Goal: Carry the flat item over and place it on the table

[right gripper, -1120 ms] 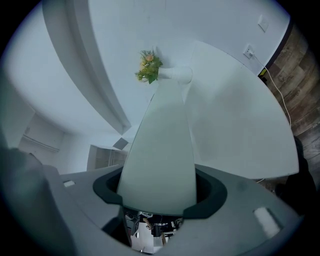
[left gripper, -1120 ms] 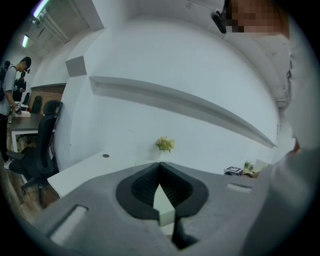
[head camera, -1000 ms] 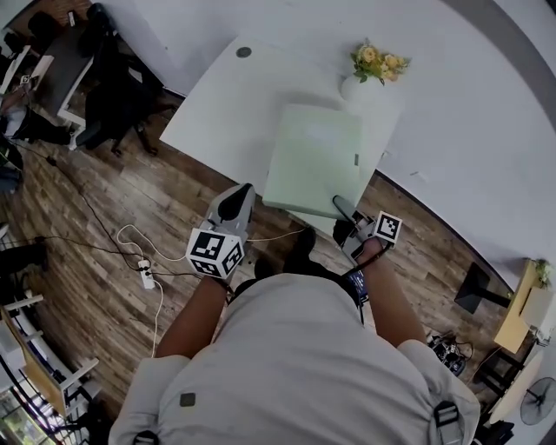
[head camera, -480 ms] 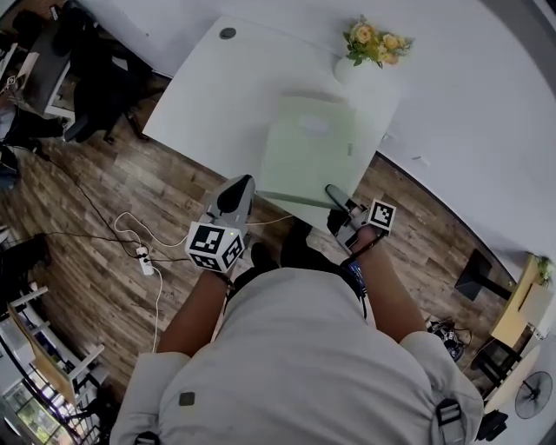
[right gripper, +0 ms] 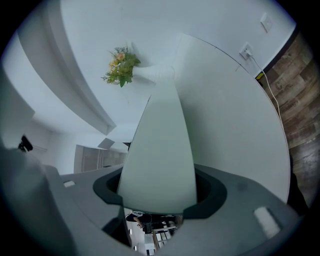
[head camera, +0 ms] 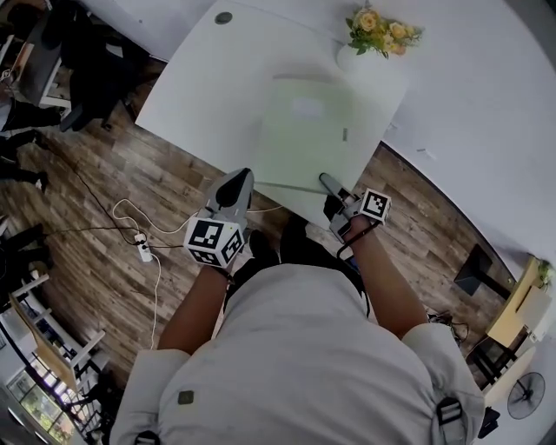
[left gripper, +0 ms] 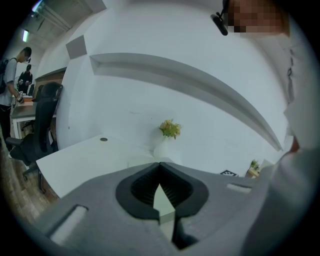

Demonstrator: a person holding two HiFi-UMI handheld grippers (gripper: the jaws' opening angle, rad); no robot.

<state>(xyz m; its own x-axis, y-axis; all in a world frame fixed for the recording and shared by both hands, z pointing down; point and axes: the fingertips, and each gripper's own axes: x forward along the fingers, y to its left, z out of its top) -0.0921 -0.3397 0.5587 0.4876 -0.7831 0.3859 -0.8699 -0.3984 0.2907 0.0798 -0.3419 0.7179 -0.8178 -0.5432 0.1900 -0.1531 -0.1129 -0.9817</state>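
The flat item is a pale green board (head camera: 308,130), lying nearly level just over the white table (head camera: 200,87). My left gripper (head camera: 241,181) is at its near left corner; in the left gripper view a thin sliver of the board (left gripper: 164,200) sits pinched between the nearly closed jaws of that gripper (left gripper: 160,166). My right gripper (head camera: 326,182) holds the near right edge. In the right gripper view the board (right gripper: 160,140) fills the gap of that gripper (right gripper: 160,194) and stretches toward the flowers (right gripper: 120,65).
A white vase of yellow flowers (head camera: 378,30) stands at the table's far edge, just beyond the board. A dark grommet (head camera: 224,17) is set in the tabletop. Office chairs (head camera: 95,78) stand at the left. A power strip with cable (head camera: 143,252) lies on the wooden floor.
Both grippers have carried the board forward and lower, so more of it lies over the table. Its far edge is closer to the vase.
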